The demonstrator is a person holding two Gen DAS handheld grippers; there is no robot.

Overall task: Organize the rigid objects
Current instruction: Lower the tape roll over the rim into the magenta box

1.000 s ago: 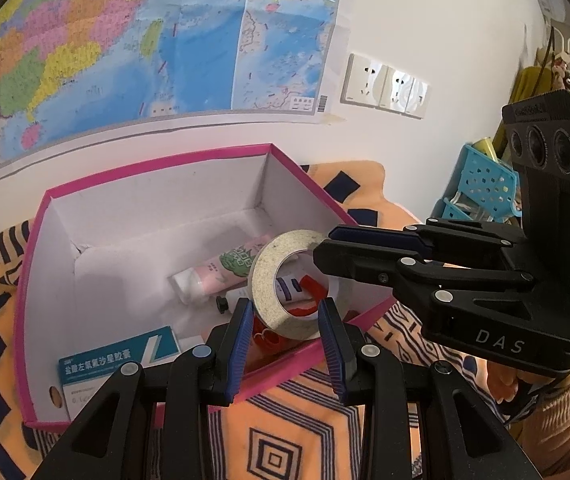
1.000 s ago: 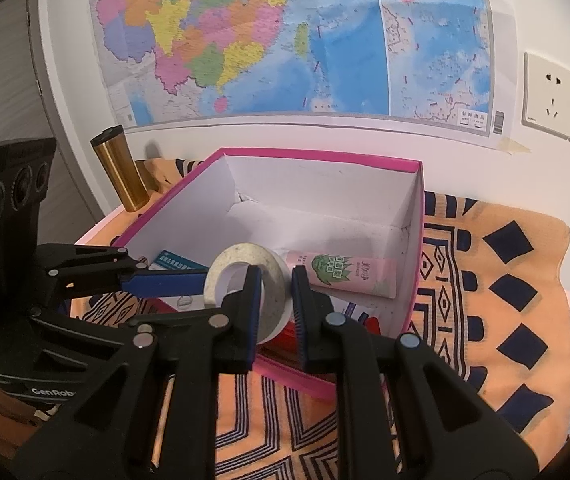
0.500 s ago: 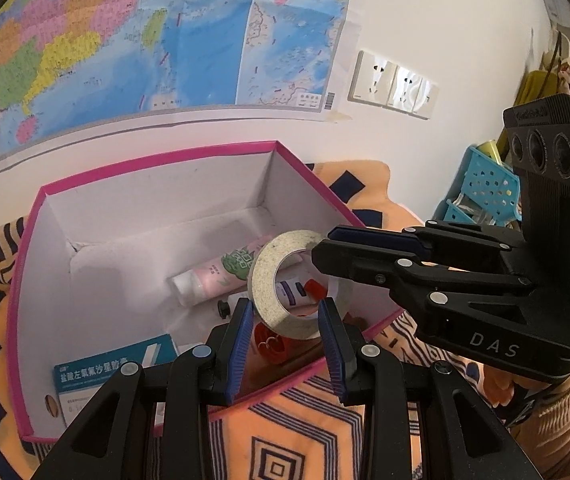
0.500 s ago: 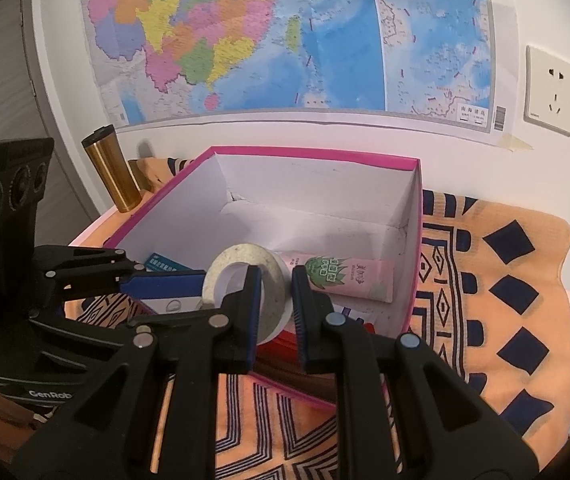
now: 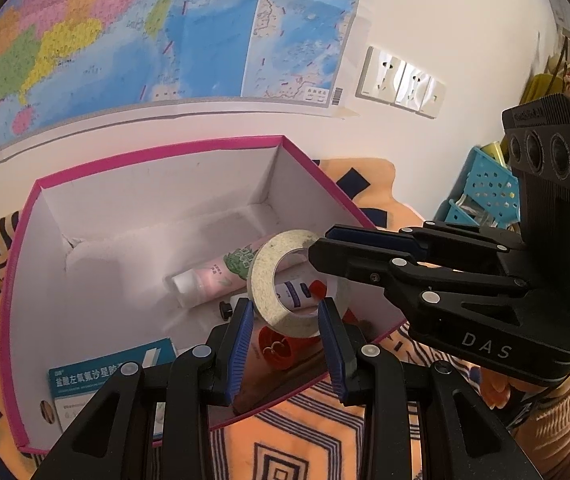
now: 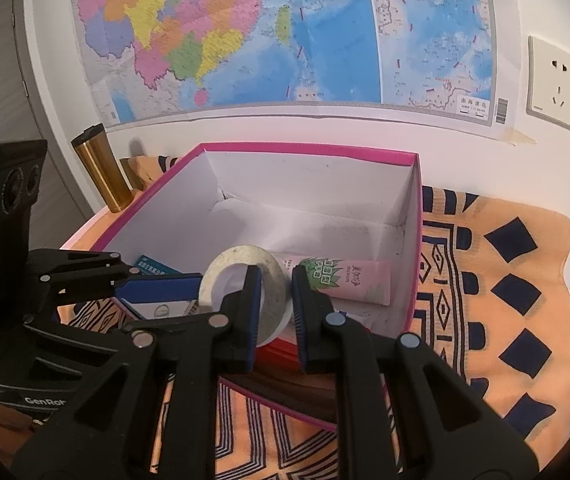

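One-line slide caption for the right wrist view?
Right gripper and left gripper both clamp a tape roll over the open pink box.

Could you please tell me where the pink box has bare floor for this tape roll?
Bare floor lies along the back wall of the pink box, behind the pink tube, and at the left between that tube and the blue-and-white carton. The near right corner is crowded: a red lid and a small white tube.

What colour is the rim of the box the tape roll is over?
Bright pink rim, white inside; clearest in the right wrist view.
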